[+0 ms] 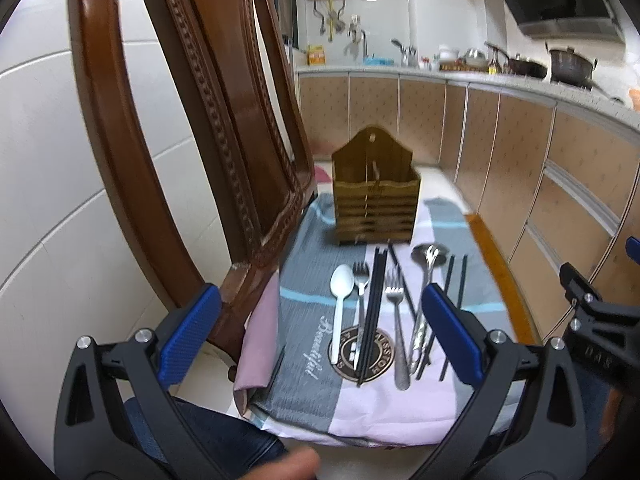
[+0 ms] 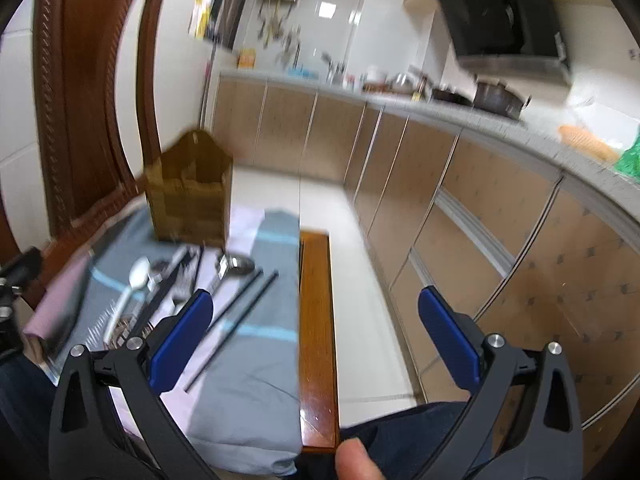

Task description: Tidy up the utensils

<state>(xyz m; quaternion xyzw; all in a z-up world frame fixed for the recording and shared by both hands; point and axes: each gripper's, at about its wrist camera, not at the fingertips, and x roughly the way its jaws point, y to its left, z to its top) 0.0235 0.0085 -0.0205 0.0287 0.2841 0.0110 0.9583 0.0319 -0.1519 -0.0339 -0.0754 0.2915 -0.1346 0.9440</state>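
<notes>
Both hand-held grippers, left (image 1: pixel 316 340) and right (image 2: pixel 316 340), gape over a cloth-covered table (image 2: pixel 316 320); blurred kitchen counter (image 1: pixel 460 74) beyond.

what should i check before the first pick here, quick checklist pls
1. Left gripper open and empty: ok.
2. Right gripper open and empty: ok.
3. Wooden holder upright on the cloth, compartments free of utensils: ok as far as the left view shows.
4. White spoon lies apart from the fork beside it: ok, narrow gap.
5. Metal ladle free to lift: not ok, it overlaps a second fork.
6. Right gripper lined up over utensils: not ok, it points mostly past the table edge.
</notes>
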